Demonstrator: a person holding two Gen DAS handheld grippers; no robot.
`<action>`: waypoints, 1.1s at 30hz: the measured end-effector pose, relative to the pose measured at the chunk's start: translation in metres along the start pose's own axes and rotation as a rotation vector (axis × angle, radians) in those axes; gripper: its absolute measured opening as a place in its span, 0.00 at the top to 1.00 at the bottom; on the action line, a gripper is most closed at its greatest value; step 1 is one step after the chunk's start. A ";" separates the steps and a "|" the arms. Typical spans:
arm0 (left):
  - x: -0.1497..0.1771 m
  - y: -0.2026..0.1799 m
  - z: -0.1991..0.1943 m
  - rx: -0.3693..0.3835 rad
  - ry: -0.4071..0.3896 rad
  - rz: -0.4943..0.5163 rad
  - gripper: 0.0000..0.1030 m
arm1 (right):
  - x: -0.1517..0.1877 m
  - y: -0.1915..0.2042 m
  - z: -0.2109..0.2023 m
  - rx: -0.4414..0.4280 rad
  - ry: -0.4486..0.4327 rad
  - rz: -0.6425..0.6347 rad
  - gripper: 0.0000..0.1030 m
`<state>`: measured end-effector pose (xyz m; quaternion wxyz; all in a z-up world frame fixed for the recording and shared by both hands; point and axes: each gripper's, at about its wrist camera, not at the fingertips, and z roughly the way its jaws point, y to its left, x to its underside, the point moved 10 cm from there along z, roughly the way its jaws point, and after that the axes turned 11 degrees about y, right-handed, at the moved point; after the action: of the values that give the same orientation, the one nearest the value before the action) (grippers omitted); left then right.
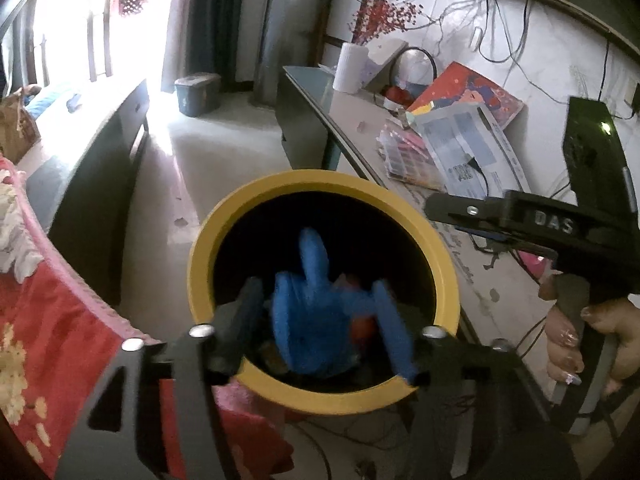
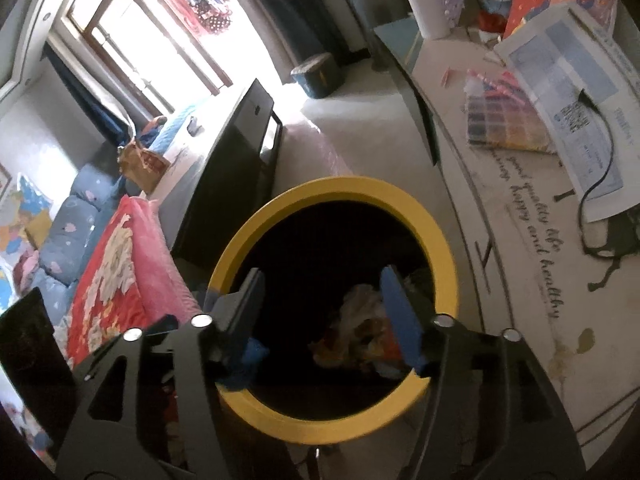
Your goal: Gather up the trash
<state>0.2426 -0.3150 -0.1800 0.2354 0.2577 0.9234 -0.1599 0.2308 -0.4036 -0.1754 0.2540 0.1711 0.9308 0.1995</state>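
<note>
While your left gripper [image 1: 320, 320] stands wide over the yellow bin [image 1: 320, 184], a blurred blue thing [image 1: 308, 320] (a glove?) hangs between, seemingly unpinched; only your right gripper [image 2: 324, 316], also wide, shows crumpled trash [image 2: 360, 332] inside.

Blown-out window [image 2: 160, 40] glare, fisheye-warped edges

Yellow-rimmed bin [image 1: 320, 184], blue glove [image 1: 316, 320]
</note>
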 end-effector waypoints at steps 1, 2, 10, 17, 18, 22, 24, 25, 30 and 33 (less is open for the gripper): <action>0.000 0.002 -0.005 -0.002 -0.009 -0.006 0.32 | 0.000 0.000 -0.003 0.005 -0.008 -0.004 0.40; 0.000 0.005 -0.011 -0.008 -0.019 -0.015 0.27 | 0.002 0.003 -0.010 0.021 -0.022 -0.016 0.36; 0.008 0.034 -0.069 -0.083 -0.118 -0.084 0.08 | 0.017 0.042 -0.052 0.090 -0.139 -0.133 0.12; 0.033 0.063 -0.131 -0.191 -0.211 -0.151 0.06 | 0.049 0.090 -0.073 0.129 -0.252 -0.209 0.10; 0.037 0.067 -0.140 -0.207 -0.227 -0.161 0.06 | 0.055 0.099 -0.075 0.131 -0.269 -0.231 0.10; 0.057 0.083 -0.172 -0.259 -0.277 -0.201 0.06 | 0.077 0.128 -0.088 0.150 -0.373 -0.330 0.10; 0.069 0.091 -0.187 -0.291 -0.304 -0.214 0.06 | 0.087 0.145 -0.094 0.155 -0.420 -0.404 0.10; 0.075 0.095 -0.194 -0.310 -0.314 -0.221 0.06 | 0.091 0.151 -0.098 0.158 -0.443 -0.422 0.10; 0.105 0.115 -0.224 -0.369 -0.364 -0.295 0.06 | 0.109 0.169 -0.113 0.113 -0.525 -0.441 0.10; 0.116 0.121 -0.231 -0.390 -0.373 -0.313 0.06 | 0.112 0.172 -0.115 0.113 -0.542 -0.432 0.10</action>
<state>0.1402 -0.0739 -0.0673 0.4185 0.0287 0.9059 -0.0585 0.1148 -0.2411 -0.0511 0.5184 0.0308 0.8538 0.0365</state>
